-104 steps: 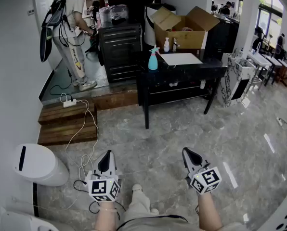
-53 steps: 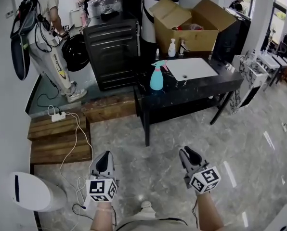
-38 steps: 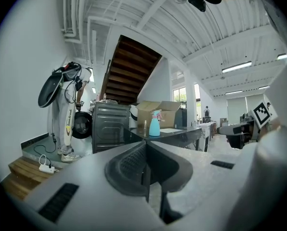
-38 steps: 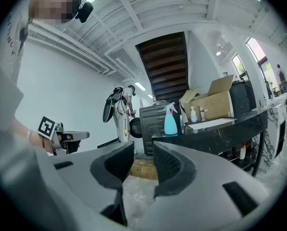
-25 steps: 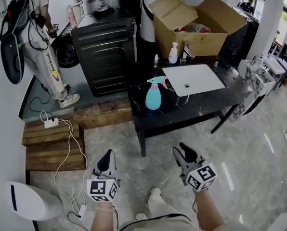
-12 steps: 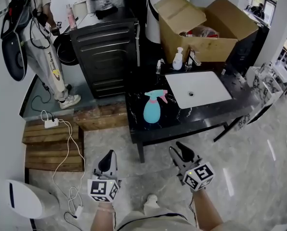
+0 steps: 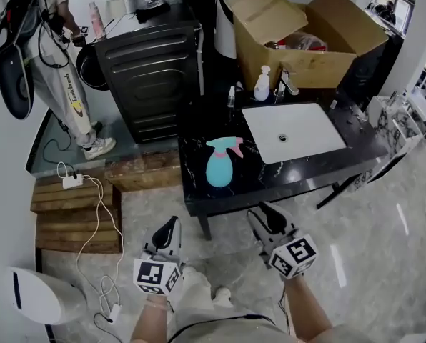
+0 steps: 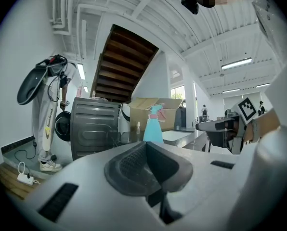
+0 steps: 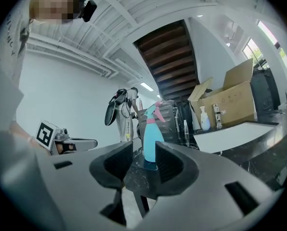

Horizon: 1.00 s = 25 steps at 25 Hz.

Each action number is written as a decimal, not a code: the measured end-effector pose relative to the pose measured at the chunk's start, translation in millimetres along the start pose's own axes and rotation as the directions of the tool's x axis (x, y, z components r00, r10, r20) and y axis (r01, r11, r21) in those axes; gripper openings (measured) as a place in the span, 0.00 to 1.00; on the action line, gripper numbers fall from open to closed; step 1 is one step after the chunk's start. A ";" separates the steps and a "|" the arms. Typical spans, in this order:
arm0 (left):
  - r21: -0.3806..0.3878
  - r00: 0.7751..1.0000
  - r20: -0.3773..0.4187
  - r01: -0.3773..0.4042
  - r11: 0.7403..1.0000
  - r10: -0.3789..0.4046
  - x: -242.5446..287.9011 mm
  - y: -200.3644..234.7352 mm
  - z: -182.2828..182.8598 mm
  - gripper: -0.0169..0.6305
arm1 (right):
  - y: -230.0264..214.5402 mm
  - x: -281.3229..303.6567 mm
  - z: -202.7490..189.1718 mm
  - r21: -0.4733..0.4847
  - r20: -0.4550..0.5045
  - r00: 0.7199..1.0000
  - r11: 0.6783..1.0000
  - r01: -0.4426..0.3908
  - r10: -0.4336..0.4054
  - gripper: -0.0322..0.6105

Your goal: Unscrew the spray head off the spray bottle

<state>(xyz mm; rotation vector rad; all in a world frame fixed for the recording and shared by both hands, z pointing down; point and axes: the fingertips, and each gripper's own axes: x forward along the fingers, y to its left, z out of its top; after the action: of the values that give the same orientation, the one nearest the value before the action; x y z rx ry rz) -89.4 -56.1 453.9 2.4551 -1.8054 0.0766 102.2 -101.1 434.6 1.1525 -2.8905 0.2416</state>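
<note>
Spray bottle point(image 7: 219, 165) is being sighted between the parted right tongs point(image 7: 265, 216); shut left tongs point(image 7: 169, 229) must be opened to steady it.

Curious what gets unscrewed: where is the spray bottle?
In the head view, the spray bottle stands on the black table, left of the white sink.

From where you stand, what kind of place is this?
Likely a workshop or demo room rather than a home: a white sink set in a black counter, an open cardboard box behind it, and a dark oven-like appliance beside.
</note>
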 end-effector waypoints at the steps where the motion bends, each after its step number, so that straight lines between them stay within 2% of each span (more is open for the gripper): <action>1: 0.000 1.000 0.002 0.016 1.000 -0.016 6.7 -1.7 1.2 0.03 | -0.8 3.7 1.5 -0.001 0.000 1.000 1.000 -0.002 0.002 0.27; 10: -0.012 0.990 0.003 0.138 0.990 -0.138 61.9 -0.6 6.2 0.03 | -10.4 37.4 22.3 -0.025 0.012 1.000 1.000 0.018 -0.018 0.27; 17: 0.012 0.968 -0.001 0.250 0.968 -0.250 105.2 -0.4 18.6 0.04 | -14.4 64.7 46.4 -0.020 0.056 0.998 0.999 0.040 -0.039 0.27; 20: 0.016 0.950 -0.015 0.313 0.950 -0.313 125.8 -7.0 19.5 0.29 | -16.8 76.8 53.8 -0.022 0.067 0.997 0.999 0.046 -0.044 0.28; 25: 0.087 0.910 -0.046 0.415 0.906 -0.413 155.9 -19.9 19.5 0.55 | -19.7 94.7 59.9 -0.015 0.087 0.994 0.997 0.072 -0.070 0.28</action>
<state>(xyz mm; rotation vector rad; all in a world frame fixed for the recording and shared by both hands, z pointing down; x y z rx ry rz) -24.1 -200.3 448.6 2.8298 -1.2558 0.1649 49.1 -188.9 385.3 1.2914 -2.9108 0.1681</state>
